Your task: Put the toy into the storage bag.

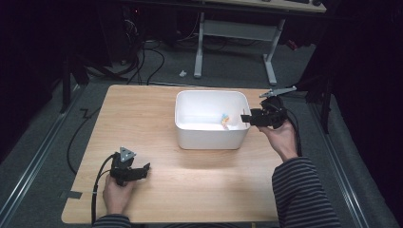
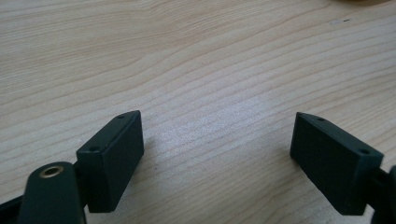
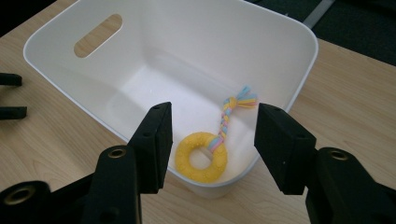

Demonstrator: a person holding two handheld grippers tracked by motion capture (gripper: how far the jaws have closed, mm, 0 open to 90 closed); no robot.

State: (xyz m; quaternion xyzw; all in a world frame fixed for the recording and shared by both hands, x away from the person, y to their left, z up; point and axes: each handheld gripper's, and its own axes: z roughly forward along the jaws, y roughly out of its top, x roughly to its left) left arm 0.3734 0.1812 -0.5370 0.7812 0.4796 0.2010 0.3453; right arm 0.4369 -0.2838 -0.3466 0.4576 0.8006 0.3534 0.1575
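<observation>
A white plastic bin (image 1: 211, 137) (image 3: 70, 93) with a handle slot stands on the wooden table, right of centre. On its floor lies a yellow ring toy (image 3: 201, 157) (image 1: 225, 121) with a braided pastel rope tail. My right gripper (image 1: 246, 118) (image 3: 212, 137) hovers open at the bin's right rim, above the toy, nothing between its jaws. My left gripper (image 1: 145, 168) (image 2: 218, 140) rests low over bare wood near the table's front left, open and empty.
The wooden table (image 1: 142, 118) has free surface left of and in front of the bin. Behind it stands a white-legged desk (image 1: 237, 33), with cables on the grey floor. The left gripper's jaw tips (image 3: 11, 95) show beyond the bin in the right gripper view.
</observation>
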